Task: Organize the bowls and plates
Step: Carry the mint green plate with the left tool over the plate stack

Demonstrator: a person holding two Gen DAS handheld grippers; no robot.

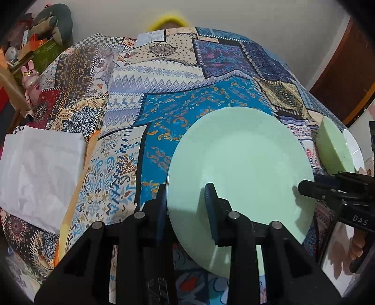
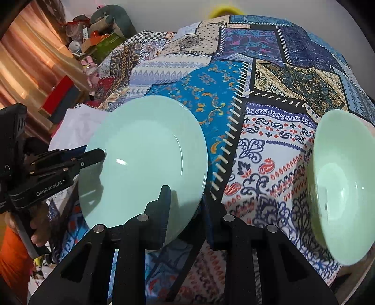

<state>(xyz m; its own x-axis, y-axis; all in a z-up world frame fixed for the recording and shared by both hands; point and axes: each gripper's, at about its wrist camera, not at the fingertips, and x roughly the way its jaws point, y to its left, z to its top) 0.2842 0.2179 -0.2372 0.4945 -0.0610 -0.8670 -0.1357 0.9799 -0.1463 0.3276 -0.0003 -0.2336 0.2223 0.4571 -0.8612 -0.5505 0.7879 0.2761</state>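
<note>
Gripping plate (image 1: pixel 239 169) at opposite rims: left gripper (image 1: pixel 187 211) and right gripper (image 2: pixel 185 211), both clamped on its edge, just above tablecloth (image 1: pixel 164 110). Bowl (image 2: pixel 339 187) nearby. Plate looks stiff, glossy, slippery, breakable; rim offers best hold.

A yellow object (image 1: pixel 169 20) is peeking over the far edge of the patchwork tablecloth (image 1: pixel 164 70), mostly hidden and too blurred to identify. The green bowl (image 2: pixel 342 187) is running off the right wrist view's right edge; in the left wrist view only a sliver is showing. The green plate's (image 1: pixel 239 169) near rim is disappearing behind the left gripper's fingers (image 1: pixel 212 211). The shelf clutter (image 2: pixel 93 35) is staying too small to tell apart.
</note>
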